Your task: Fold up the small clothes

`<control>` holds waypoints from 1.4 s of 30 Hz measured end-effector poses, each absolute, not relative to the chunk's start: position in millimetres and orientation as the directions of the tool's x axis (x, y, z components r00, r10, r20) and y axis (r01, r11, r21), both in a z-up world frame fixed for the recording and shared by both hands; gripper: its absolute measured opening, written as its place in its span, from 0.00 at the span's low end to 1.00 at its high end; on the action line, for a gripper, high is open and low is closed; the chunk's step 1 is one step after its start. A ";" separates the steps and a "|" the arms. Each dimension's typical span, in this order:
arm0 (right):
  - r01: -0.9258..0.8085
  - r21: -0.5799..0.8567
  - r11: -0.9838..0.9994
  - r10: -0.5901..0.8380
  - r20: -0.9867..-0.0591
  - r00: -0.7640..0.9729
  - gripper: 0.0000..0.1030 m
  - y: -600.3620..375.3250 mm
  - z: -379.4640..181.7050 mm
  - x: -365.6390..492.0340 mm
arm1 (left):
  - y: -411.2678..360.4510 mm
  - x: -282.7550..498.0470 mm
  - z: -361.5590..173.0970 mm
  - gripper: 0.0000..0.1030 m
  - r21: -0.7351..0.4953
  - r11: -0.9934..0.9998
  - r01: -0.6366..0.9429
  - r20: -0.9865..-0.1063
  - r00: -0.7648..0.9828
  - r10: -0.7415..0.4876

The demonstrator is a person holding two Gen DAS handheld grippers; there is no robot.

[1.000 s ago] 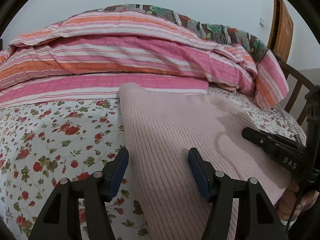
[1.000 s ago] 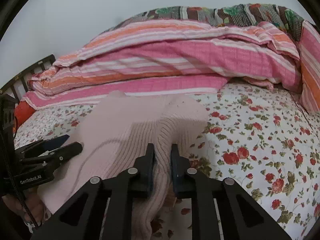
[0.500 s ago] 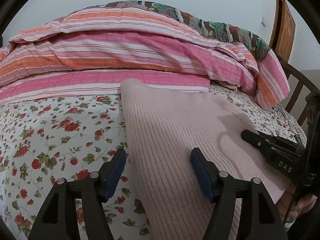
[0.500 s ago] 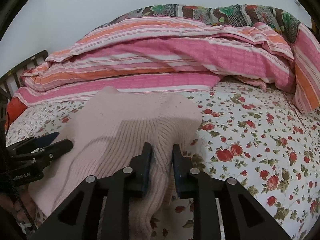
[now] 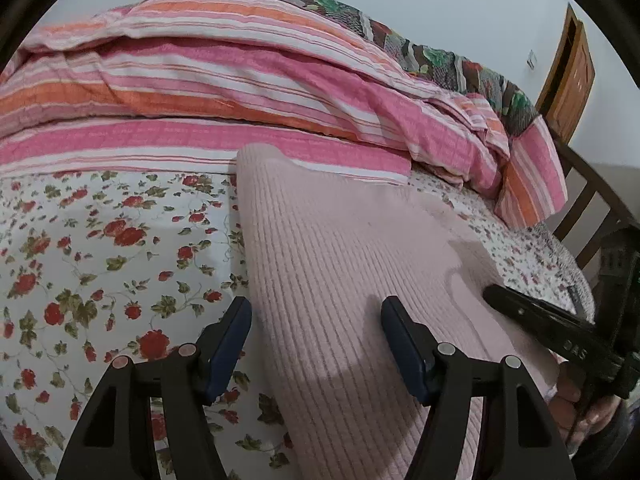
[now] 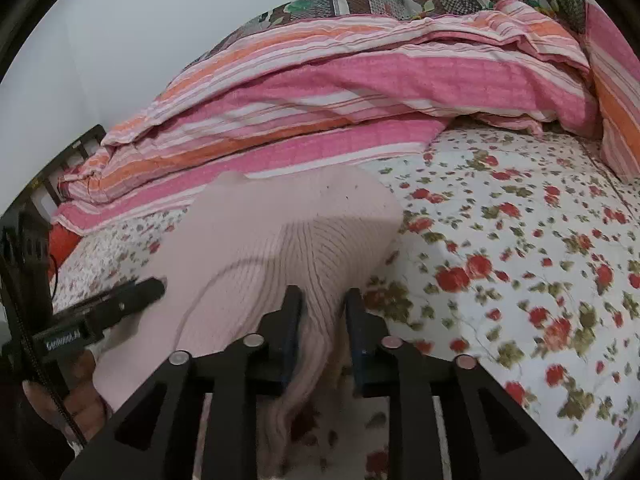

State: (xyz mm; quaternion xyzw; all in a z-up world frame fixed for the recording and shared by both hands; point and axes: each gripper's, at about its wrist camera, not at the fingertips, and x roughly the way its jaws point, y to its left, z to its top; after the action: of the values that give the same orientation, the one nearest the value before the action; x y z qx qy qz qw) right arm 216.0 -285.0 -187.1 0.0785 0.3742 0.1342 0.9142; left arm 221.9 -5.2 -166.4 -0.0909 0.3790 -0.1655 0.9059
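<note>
A pale pink ribbed knit garment (image 5: 340, 264) lies on the floral bedsheet, running from the striped quilt toward me. My left gripper (image 5: 316, 344) is open over its near left edge, one finger over the sheet, the other over the knit. In the right wrist view the same garment (image 6: 280, 240) lies ahead, and my right gripper (image 6: 323, 320) has its jaws slightly apart with a fold of the garment's near edge between them. Each gripper shows in the other's view: the right one (image 5: 536, 316) and the left one (image 6: 108, 308).
A pink, orange and white striped quilt (image 5: 224, 92) is bunched along the far side of the bed, over a patterned blanket (image 5: 432, 52). The floral sheet (image 6: 520, 264) stretches to the right. A wooden bed frame (image 5: 588, 200) and a door (image 5: 568, 68) stand at the right.
The right gripper's jaws have opened a little around the garment's fold. The left gripper has stayed open and shifted only slightly over the garment's edge.
</note>
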 end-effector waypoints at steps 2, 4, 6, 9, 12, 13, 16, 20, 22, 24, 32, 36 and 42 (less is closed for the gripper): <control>-0.196 0.220 0.956 0.294 -0.673 0.679 0.24 -283.3 -186.0 208.8 | -7.8 220.7 -166.3 0.64 -0.280 0.930 0.237 -0.663 0.653 -0.366; -0.196 0.206 0.959 0.284 -0.685 0.670 0.24 -283.9 -183.3 201.3 | -8.2 219.6 -166.3 0.64 -0.290 0.927 0.237 -0.666 0.646 -0.373; -0.189 0.214 0.958 0.285 -0.693 0.663 0.25 -286.7 -180.6 194.2 | -8.3 218.6 -166.8 0.64 -0.303 0.924 0.232 -0.667 0.641 -0.379; -0.173 0.212 0.962 0.273 -0.704 0.655 0.30 -289.1 -177.7 179.1 | -7.8 213.1 -167.5 0.64 -0.312 0.924 0.221 -0.671 0.637 -0.379; -0.169 0.205 0.964 0.266 -0.701 0.662 0.30 -291.2 -174.3 160.3 | -10.3 199.8 -166.0 0.64 -0.315 0.923 0.222 -0.678 0.627 -0.382; -0.160 0.202 0.966 0.257 -0.700 0.666 0.31 -293.0 -172.8 154.8 | -12.1 196.0 -166.0 0.64 -0.305 0.926 0.220 -0.685 0.625 -0.374; -0.119 0.197 0.973 0.224 -0.689 0.689 0.38 -300.8 -163.6 136.8 | -16.0 181.3 -173.6 0.65 -0.310 0.929 0.201 -0.716 0.594 -0.367; -0.099 0.160 0.982 0.184 -0.695 0.695 0.48 -302.2 -150.9 125.2 | -17.8 155.5 -171.5 0.65 -0.302 0.936 0.179 -0.725 0.595 -0.347; -0.085 0.122 0.989 0.146 -0.698 0.701 0.48 -298.8 -142.9 117.3 | -15.0 146.6 -162.0 0.64 -0.302 0.939 0.166 -0.728 0.595 -0.340; -0.086 0.117 0.989 0.143 -0.690 0.710 0.48 -297.6 -134.6 109.5 | -10.8 135.5 -146.6 0.64 -0.306 0.940 0.152 -0.722 0.606 -0.333; -0.077 0.109 0.991 0.130 -0.648 0.750 0.59 -288.0 -82.5 77.3 | -13.7 79.7 -64.6 0.71 -0.171 0.979 0.114 -0.642 0.741 -0.199; -0.074 0.084 0.994 0.110 -0.619 0.778 0.91 -283.0 -58.4 55.4 | -19.6 58.0 -34.6 0.81 -0.092 0.994 0.060 -0.600 0.793 -0.104; -0.073 0.061 0.995 0.095 -0.604 0.791 0.99 -278.1 -41.1 35.4 | -24.1 38.7 -11.2 0.86 -0.053 0.998 0.035 -0.591 0.804 -0.060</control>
State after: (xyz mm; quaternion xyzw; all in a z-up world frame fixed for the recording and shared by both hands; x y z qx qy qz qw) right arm 35.4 -278.1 -41.1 0.0172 0.3200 0.0444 0.9462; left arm 38.7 -24.1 -11.2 -0.0197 0.3119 -0.0250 0.9496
